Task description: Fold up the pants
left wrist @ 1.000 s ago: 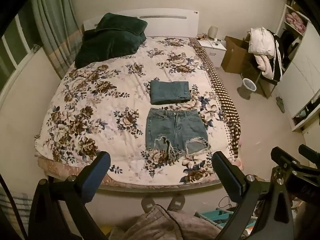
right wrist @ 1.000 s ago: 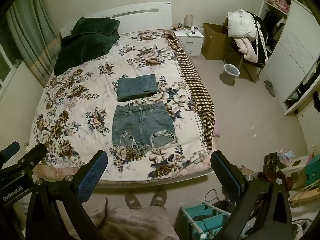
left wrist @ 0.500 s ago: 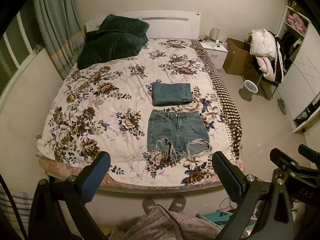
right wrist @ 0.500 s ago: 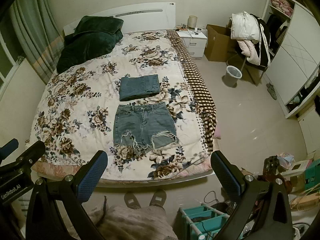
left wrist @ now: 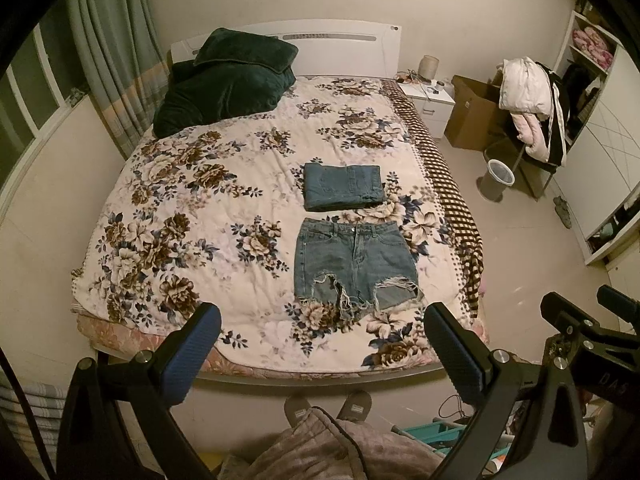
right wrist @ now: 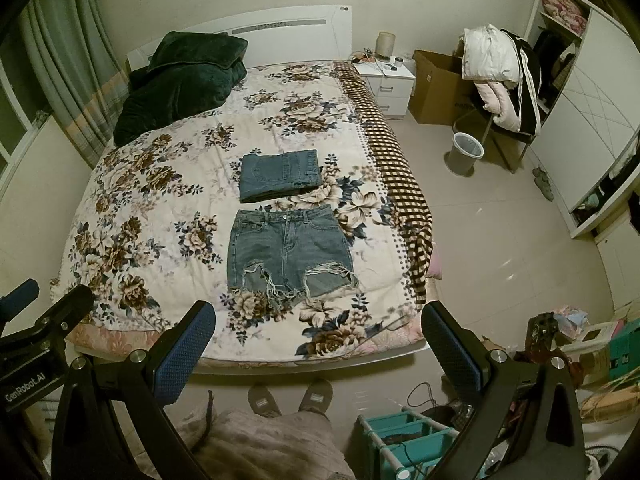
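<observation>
At the far left of the left wrist view, green curtains (left wrist: 108, 60) hang beside the window. Next to them, a dark green blanket (left wrist: 224, 80) sits heaped in the upper left of the bed (left wrist: 168, 208), against the white headboard (left wrist: 340, 44). The floral quilt covers the rest of the mattress.

Just right of the frame's centre lie the denim shorts (left wrist: 354, 266), spread flat on the quilt with waistband toward the headboard and frayed hems toward the foot of the bed. Directly above them in the frame, close by but not touching, rests a folded pair of jeans (left wrist: 343, 187).

Across the bottom of that view the left gripper (left wrist: 322, 354) hangs in the air short of the bed's foot, its jaws spread wide with nothing between them. The right gripper (right wrist: 318, 350) fills the bottom of its own view in the same way, jaws wide apart and empty, well clear of the shorts (right wrist: 289, 254).

Below, at the bottom centre, a pair of slippered feet (right wrist: 290, 398) stands on the floor.

Further right, a checked bed cover (left wrist: 452, 208) runs down the bed's edge. Beyond it stand a white nightstand (left wrist: 430, 108), a cardboard box (left wrist: 474, 118), a small bin (left wrist: 496, 179), and a chair draped with what look like jackets (left wrist: 528, 108).
</observation>
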`<state>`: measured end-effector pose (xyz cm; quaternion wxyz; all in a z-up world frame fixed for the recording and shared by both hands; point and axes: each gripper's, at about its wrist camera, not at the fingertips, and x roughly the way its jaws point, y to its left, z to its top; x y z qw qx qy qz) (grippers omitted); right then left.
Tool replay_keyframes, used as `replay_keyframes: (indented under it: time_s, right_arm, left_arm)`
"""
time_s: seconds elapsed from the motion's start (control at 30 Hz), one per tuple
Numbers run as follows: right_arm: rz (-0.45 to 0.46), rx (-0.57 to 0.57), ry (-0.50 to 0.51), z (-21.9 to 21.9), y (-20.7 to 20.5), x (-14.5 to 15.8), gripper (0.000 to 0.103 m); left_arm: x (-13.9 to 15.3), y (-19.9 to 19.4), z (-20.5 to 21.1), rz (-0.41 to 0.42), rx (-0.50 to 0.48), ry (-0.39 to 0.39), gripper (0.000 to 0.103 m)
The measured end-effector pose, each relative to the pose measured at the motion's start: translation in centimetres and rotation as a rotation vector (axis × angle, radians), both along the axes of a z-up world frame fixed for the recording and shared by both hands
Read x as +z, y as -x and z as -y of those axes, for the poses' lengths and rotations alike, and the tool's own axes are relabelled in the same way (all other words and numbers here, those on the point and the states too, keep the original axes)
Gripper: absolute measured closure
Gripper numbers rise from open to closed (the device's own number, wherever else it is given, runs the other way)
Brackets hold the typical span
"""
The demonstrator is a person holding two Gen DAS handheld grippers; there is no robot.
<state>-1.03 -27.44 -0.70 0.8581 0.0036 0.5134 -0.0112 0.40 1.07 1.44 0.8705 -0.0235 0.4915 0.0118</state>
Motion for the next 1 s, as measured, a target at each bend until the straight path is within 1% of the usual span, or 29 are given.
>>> replay_keyframes:
  time_s: [1.0]
  right_arm:
    - [0.000, 0.005, -0.002, -0.62, -0.04, 0.09, 0.000]
  left_arm:
    - [-0.08, 0.11, 0.08, 0.001, -0.002, 0.002, 0.000]
